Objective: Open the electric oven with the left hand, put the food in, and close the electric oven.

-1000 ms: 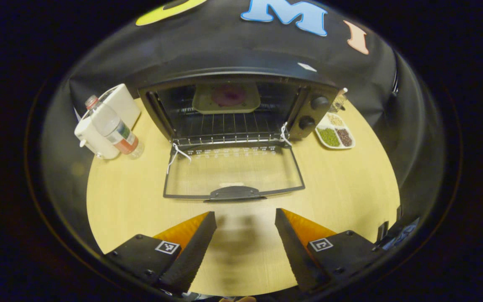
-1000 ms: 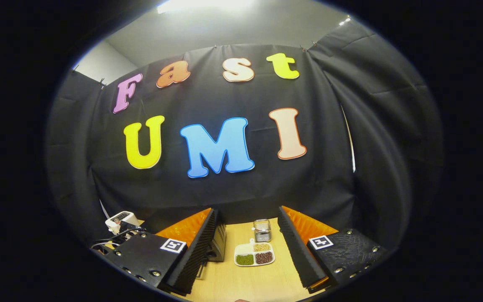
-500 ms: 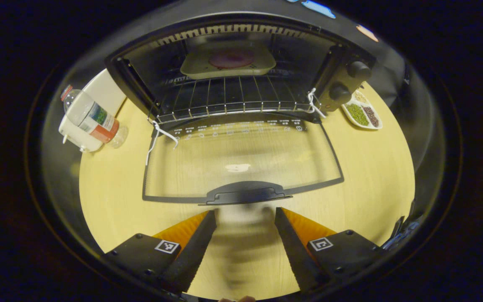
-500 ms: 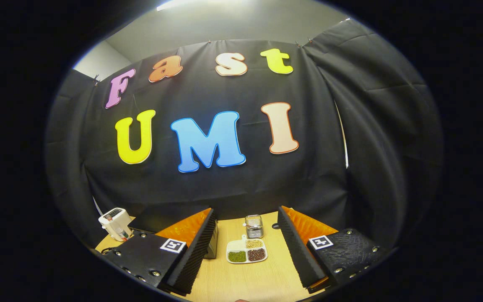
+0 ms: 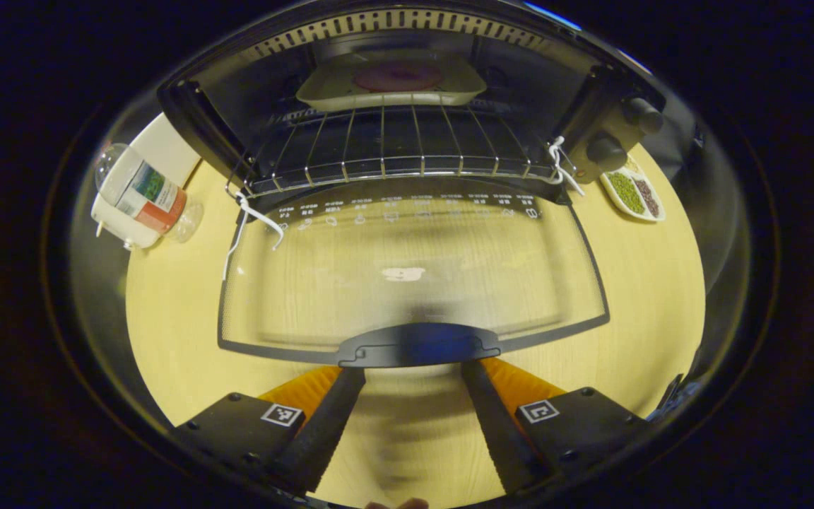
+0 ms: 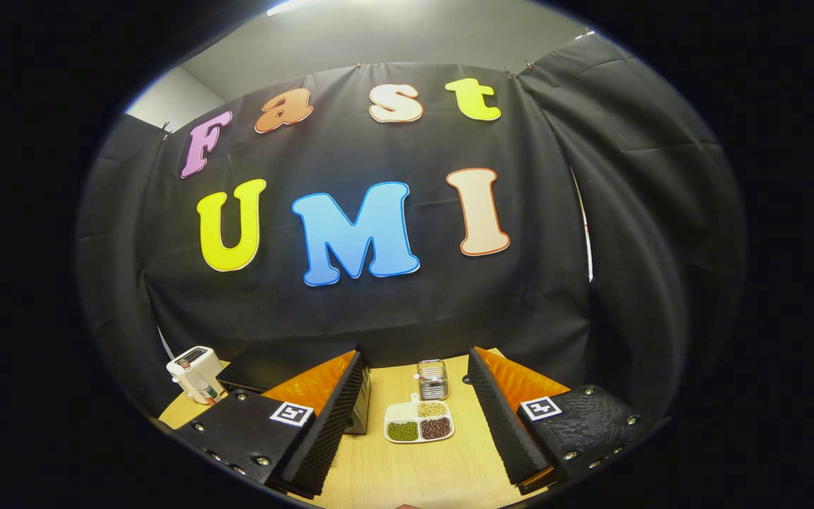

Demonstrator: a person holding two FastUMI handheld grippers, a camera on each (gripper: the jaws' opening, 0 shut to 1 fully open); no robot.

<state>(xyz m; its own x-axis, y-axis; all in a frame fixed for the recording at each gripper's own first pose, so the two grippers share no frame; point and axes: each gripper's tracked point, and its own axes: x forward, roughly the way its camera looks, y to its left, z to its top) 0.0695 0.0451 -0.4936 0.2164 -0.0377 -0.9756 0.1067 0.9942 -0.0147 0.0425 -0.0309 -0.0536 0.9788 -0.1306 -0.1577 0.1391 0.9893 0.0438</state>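
**A:** What sits nearest my left gripper (image 5: pixel 413 378)?

**B:** The dark plastic handle (image 5: pixel 419 344) on the free edge of the oven's glass door (image 5: pixel 407 279). The jaws are spread and grip nothing; the handle lies just ahead of the tips, its long axis running crosswise to the fingers, so both tips reach its near edge, one towards each end.

**A:** So I read the step in hand as the closing. From the handle, what lies beyond?

**B:** The door lies flat and open on the pale wooden table (image 5: pixel 167 332), hinged at the far side from the handle. Past the hinge is the black electric oven (image 5: pixel 407 92) with its wire rack (image 5: pixel 393 152). At the back of the rack, farthest from the handle, is the food: a purplish round piece on a pale square plate (image 5: pixel 391 79).

**A:** And my right gripper (image 6: pixel 414 406)?

**B:** Spread too, empty, held high and well away from the handle, looking over a white divided dish of beans (image 6: pixel 419 428). The left is clearly nearer.

**A:** Then I judge I must get under the handle's edge and swing it up and away, towards the oven.
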